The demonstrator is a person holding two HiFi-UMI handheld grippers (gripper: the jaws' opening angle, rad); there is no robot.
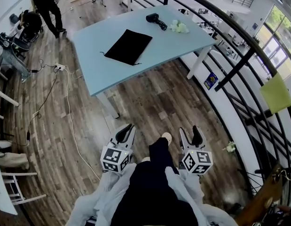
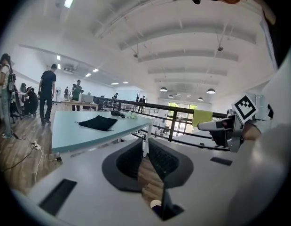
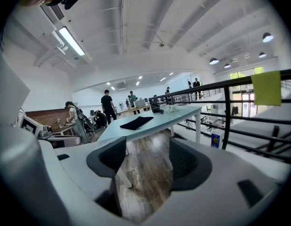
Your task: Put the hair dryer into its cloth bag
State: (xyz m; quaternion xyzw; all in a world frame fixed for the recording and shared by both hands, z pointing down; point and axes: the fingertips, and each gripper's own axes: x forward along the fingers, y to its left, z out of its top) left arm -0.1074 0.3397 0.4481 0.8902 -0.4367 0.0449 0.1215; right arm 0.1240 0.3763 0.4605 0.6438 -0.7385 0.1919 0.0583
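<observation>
Got left hand-held gripper (image 1: 126,132) closed, right hand-held gripper (image 1: 189,133) open, both empty; the far hair dryer (image 1: 153,17) trailing its cord (image 1: 162,26) might snag my bagging.

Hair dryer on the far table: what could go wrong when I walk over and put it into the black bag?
1. The hair dryer lies at the far edge of the table, its cord beside a pale bundle; lifting it may drag the bundle off.
2. The cloth bag lies flat; it may slide when the dryer is pushed in.
3. A white cable crosses the floor to your left; it could trip you.
</observation>
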